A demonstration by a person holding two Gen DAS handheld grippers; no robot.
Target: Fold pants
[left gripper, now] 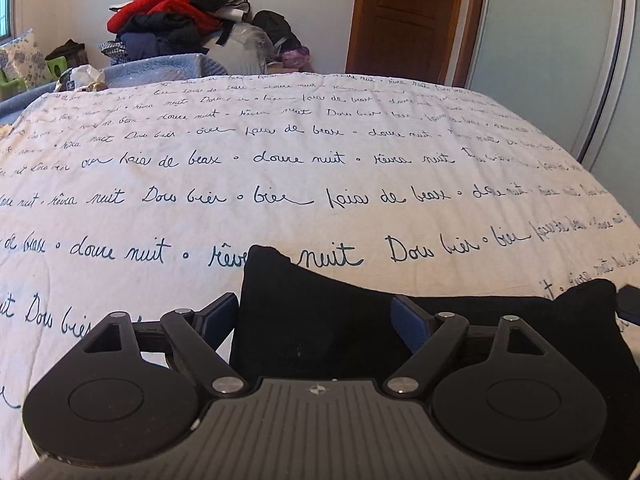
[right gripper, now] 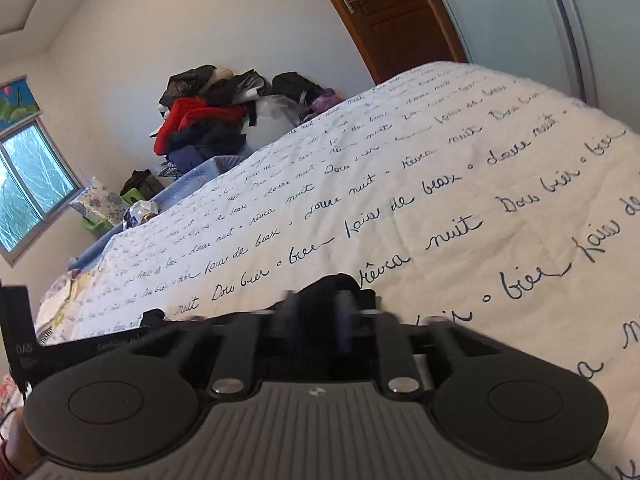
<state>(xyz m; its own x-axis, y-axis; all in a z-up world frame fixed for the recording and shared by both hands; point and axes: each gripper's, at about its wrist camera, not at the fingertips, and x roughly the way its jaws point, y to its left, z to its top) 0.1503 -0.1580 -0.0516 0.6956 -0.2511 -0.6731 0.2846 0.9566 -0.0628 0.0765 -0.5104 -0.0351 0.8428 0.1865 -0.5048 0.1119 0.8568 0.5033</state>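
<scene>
Black pants [left gripper: 320, 320] lie at the near edge of the bed, on a white cover [left gripper: 280, 184] printed with blue script. My left gripper [left gripper: 314, 316] is open, its blue-padded fingers [left gripper: 218, 314] wide apart on either side of a raised corner of the pants. My right gripper [right gripper: 320, 320] is shut on a bunched edge of the pants [right gripper: 336, 284], its view tilted and its fingers blurred. The right gripper's tip shows in the left wrist view at the far right [left gripper: 628, 304].
A pile of red and dark clothes [left gripper: 176, 16] stands beyond the far side of the bed, with bags [left gripper: 280, 36] beside it. A brown door [left gripper: 404, 20] and a sliding wardrobe [left gripper: 552, 60] stand at the right. A window [right gripper: 32, 184] is at the left.
</scene>
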